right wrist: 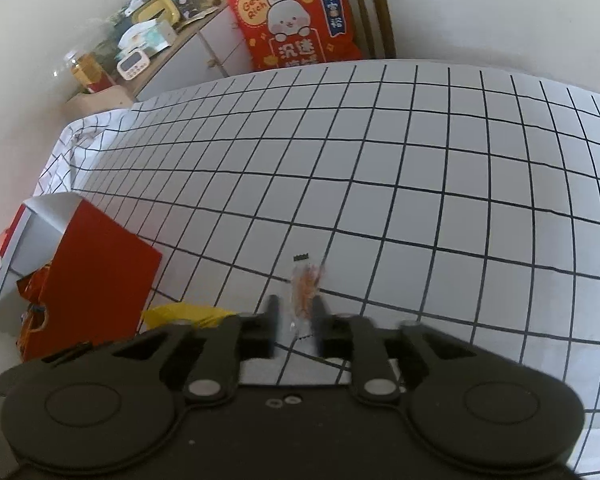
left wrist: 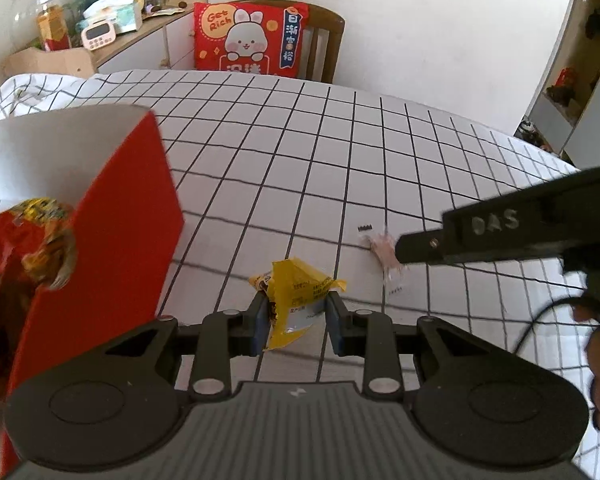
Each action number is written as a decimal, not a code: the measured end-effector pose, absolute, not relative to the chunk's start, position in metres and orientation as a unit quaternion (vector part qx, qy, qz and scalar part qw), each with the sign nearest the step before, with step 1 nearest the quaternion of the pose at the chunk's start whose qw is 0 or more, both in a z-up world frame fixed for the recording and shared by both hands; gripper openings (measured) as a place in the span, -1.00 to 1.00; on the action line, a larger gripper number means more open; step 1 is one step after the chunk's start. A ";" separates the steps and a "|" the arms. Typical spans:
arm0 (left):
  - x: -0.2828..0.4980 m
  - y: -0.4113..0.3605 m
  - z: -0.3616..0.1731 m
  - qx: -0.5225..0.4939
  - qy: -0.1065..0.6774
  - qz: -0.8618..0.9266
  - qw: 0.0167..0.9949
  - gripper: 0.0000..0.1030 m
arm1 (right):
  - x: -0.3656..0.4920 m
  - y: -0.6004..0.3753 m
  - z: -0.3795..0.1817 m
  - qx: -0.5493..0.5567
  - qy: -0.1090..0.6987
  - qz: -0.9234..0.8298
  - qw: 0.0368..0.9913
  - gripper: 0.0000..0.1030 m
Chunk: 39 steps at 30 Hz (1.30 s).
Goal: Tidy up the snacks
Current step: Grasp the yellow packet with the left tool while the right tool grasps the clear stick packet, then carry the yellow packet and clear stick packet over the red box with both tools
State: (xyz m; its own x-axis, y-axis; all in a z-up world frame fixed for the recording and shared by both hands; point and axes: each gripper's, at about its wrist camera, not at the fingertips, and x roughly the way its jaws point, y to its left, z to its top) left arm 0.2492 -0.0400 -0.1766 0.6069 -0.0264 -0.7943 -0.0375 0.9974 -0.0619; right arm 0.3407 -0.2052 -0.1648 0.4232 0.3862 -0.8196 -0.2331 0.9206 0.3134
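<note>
Both my grippers hold snacks: my left gripper (left wrist: 296, 320) pinches a yellow snack packet (left wrist: 298, 300), my right gripper (right wrist: 296, 320) squeezes a small clear snack packet (right wrist: 305, 286), and both must still go into the half-full red box (left wrist: 112, 216) beside them.

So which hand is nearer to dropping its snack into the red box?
Left, probably. The left gripper holds the yellow packet right beside the red box; the right gripper, holding the clear packet, is farther away.
</note>
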 end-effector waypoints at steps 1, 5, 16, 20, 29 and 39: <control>0.244 -0.039 -0.174 -0.037 0.442 0.003 0.896 -0.42 | 0.341 -0.204 -0.165 0.073 0.504 0.186 0.840 -0.57; 0.226 -0.035 -0.163 -0.041 0.438 0.007 0.898 -0.42 | 0.343 -0.197 -0.170 0.054 0.503 0.184 0.843 -0.31; 0.189 -0.018 -0.139 -0.063 0.434 0.043 0.898 -0.42 | 0.345 -0.169 -0.192 -0.025 0.502 0.172 0.847 -0.06; 0.183 -0.013 -0.132 -0.069 0.430 0.054 0.898 -0.42 | 0.342 -0.156 -0.192 -0.052 0.495 0.179 0.848 -0.26; 0.171 -0.008 -0.120 -0.074 0.422 0.076 0.900 -0.42 | 0.331 -0.149 -0.187 -0.076 0.483 0.191 0.851 -0.62; 0.151 0.002 -0.093 -0.082 0.406 0.088 0.906 -0.42 | 0.299 -0.163 -0.137 -0.041 0.461 0.236 0.854 -0.62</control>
State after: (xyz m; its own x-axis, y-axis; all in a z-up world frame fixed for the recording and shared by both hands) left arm 0.1514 0.0024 -0.0930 0.6553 0.0925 -0.7497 -0.2251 0.9713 -0.0768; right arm 0.2987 -0.1634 -0.1375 0.4631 0.3650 -0.8076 -0.4401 0.8857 0.1479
